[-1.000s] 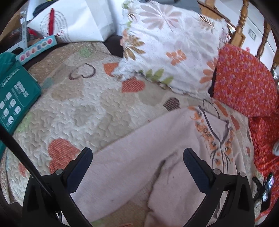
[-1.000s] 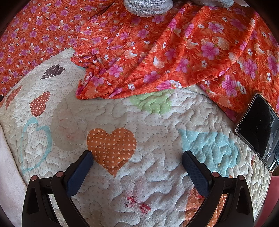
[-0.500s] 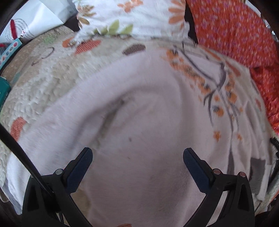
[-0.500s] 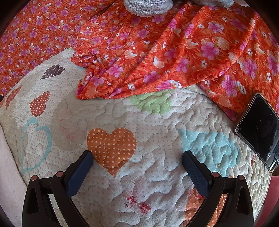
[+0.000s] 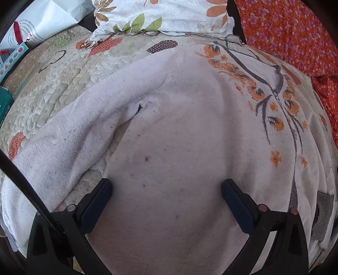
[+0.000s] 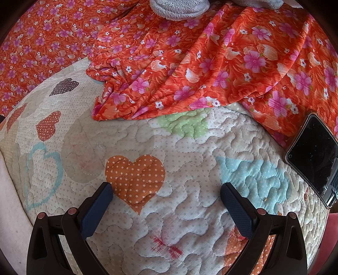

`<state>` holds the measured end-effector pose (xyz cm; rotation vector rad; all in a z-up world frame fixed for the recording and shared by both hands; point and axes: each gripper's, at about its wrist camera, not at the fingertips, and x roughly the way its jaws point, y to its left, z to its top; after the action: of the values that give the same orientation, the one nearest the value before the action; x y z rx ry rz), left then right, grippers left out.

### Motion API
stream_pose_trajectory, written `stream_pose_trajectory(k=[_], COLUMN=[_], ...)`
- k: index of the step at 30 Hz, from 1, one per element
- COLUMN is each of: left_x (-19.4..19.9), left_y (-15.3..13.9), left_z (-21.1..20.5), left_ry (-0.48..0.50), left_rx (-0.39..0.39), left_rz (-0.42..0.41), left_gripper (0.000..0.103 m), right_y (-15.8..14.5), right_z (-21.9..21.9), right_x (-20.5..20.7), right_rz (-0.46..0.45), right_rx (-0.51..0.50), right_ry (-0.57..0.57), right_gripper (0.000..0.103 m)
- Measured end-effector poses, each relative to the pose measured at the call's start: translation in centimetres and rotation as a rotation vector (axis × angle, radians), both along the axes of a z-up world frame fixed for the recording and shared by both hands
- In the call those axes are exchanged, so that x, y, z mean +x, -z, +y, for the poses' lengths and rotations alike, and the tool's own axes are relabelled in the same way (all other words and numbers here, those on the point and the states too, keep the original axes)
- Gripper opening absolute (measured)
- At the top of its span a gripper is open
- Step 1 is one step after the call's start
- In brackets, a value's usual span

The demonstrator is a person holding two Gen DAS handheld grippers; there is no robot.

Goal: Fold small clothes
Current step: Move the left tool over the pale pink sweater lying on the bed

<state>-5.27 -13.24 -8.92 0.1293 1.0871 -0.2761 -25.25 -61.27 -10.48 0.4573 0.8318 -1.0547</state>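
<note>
A pale pink long-sleeved top [image 5: 190, 131] with an orange and grey flower print lies spread on the quilt, one sleeve [image 5: 69, 135] stretching to the lower left. My left gripper [image 5: 166, 190] is open and empty, close above the top's body, jaws wide apart. My right gripper [image 6: 166, 190] is open and empty over bare quilt, above an orange dotted heart patch [image 6: 135, 177]. The edge of the pink top [image 6: 8, 201] shows at the far left of the right wrist view.
The quilt [image 6: 190, 211] has heart patches. An orange flowered cloth [image 6: 200, 69] lies bunched beyond the right gripper, with a black phone [image 6: 314, 160] at the right. A flowered pillow [image 5: 164, 14] and an orange pillow [image 5: 291, 36] lie beyond the top; white bag [image 5: 46, 23] at left.
My left gripper has moved forward and down over the pink top, which now fills its view. The right gripper has not moved.
</note>
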Motion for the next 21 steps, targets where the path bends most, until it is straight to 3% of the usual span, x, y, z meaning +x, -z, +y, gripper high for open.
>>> stream_pose_trajectory(k=[21], left_x=[-0.86], left_y=[-0.12], left_z=[0.28], left_ry=[0.043], left_rx=[-0.017], left_rz=[-0.053], left_gripper=[0.103], right_y=[0.01], right_z=[0.0], right_x=[0.0], right_rz=[0.0], right_rx=[0.0], right_ry=[0.0], right_gripper=[0.103])
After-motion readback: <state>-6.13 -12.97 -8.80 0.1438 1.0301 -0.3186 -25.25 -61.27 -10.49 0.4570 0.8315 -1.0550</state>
